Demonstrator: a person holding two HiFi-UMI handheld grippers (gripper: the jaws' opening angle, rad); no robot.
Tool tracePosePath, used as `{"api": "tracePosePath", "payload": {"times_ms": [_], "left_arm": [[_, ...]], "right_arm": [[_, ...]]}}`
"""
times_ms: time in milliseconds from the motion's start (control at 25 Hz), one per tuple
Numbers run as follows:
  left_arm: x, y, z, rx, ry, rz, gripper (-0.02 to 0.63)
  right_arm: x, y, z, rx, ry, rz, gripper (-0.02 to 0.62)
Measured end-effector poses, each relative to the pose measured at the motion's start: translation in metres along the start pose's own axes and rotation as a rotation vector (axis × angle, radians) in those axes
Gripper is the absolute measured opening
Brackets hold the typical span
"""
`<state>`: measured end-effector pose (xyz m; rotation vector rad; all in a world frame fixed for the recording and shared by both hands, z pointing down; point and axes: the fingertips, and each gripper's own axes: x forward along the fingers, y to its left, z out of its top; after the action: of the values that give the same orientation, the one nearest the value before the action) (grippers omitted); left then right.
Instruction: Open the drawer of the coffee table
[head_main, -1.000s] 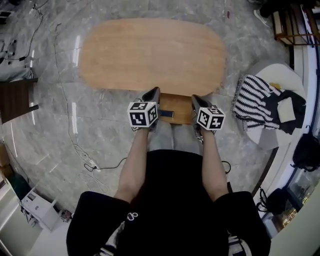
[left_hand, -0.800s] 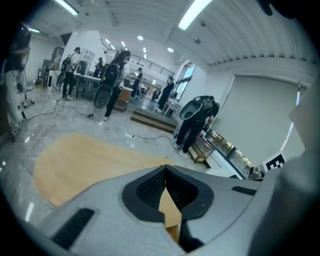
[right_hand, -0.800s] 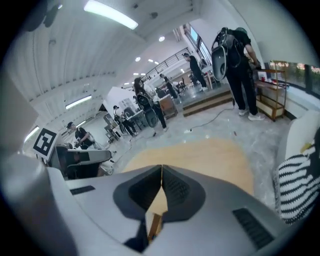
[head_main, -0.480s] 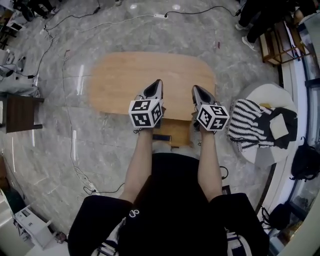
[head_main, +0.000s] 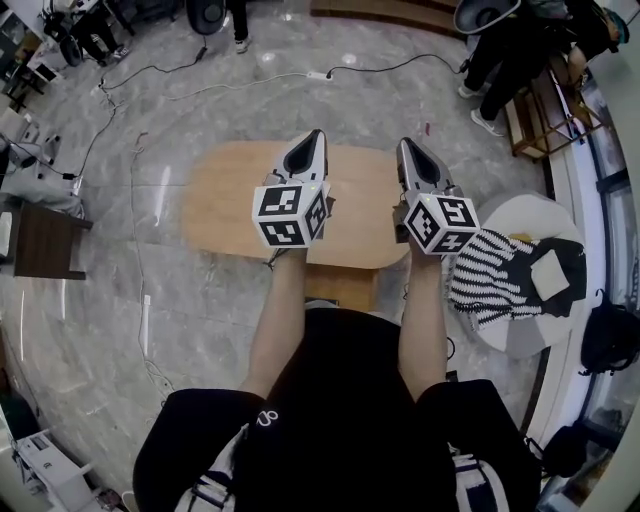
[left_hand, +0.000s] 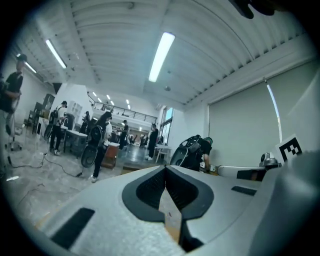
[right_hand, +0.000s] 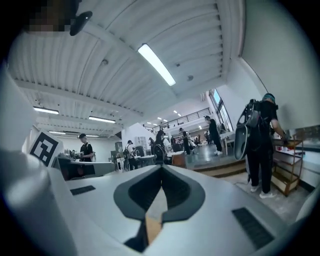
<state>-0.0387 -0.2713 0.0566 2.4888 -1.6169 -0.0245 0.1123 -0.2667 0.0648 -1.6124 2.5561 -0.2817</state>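
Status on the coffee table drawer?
Left gripper and right gripper shut, empty, up over the oval light-wood coffee table. Its wooden drawer stands pulled out toward the person. Nothing seen blocking it.

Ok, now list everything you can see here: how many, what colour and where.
coffee table: one, light wood, middle of the floor
drawer: one, light wood, sticking out under the table's near edge
round stand: one, white, right of the table
striped cloth: one, black and white, on the round stand
side table: one, dark brown, far left
cables: several, white and black, on the grey floor
bag: one, black, far right
bystanders: several, dark clothes, far side
left tongs: one, grey, shut, empty, over the table
right tongs: one, grey, shut, empty, over the table
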Motion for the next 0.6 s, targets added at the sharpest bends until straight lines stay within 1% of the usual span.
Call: {"api": "tracePosePath", "payload": {"times_ms": [120,200,400,600], "left_arm": [[-0.005,-0.008,0.032,0.051,-0.077,0.004,0.009],[-0.007,-0.013,0.043,0.079,-0.103,0.010,0.009],[-0.010,-0.014,0.048,0.086,-0.112,0.021,0.009],[-0.010,-0.016,0.041,0.083,-0.102,0.030,0.009]], "right_arm": [[-0.001,0.005,0.030,-0.046,-0.059,-0.012,0.011],[-0.003,0.003,0.038,-0.065,-0.075,-0.023,0.011],[-0.011,0.000,0.041,-0.109,-0.065,-0.044,0.011],[-0.015,-0.004,0.044,-0.122,-0.065,-0.042,0.011]]}}
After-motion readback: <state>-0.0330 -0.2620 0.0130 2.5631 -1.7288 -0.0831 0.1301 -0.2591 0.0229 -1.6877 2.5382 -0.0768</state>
